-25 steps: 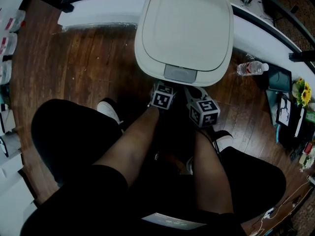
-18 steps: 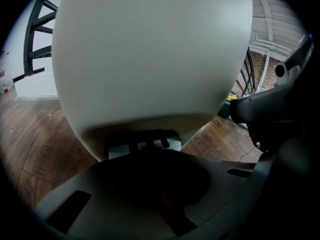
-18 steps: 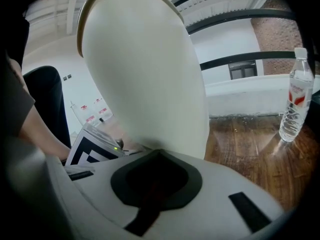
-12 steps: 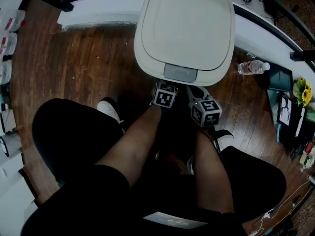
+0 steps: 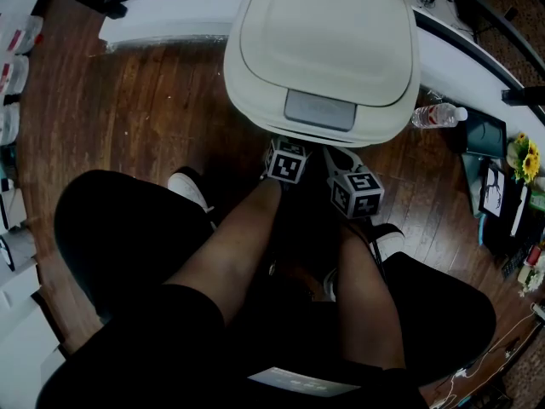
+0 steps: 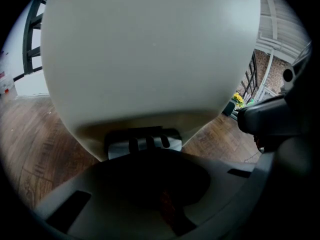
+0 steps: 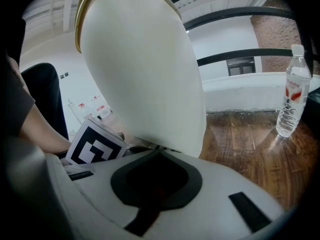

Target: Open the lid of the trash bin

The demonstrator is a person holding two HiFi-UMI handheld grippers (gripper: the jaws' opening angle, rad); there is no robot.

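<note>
Nearest, down low: left tool (image 5: 288, 149) and right tool (image 5: 342, 170) side by side, each with jaws together on nothing, aimed at the black-and-silver foot pedal (image 6: 144, 143). Directly ahead on the dark wooden floor (image 5: 145, 118): rounded off-white plastic trash bin (image 6: 150, 54). Expect a light, stiff, slick shell. Press the pedal or the grey front latch panel (image 5: 319, 111) rather than pinching the domed lid (image 5: 322, 32). Beyond, right: clear plastic water bottle (image 5: 436, 117), out of the way.
</note>
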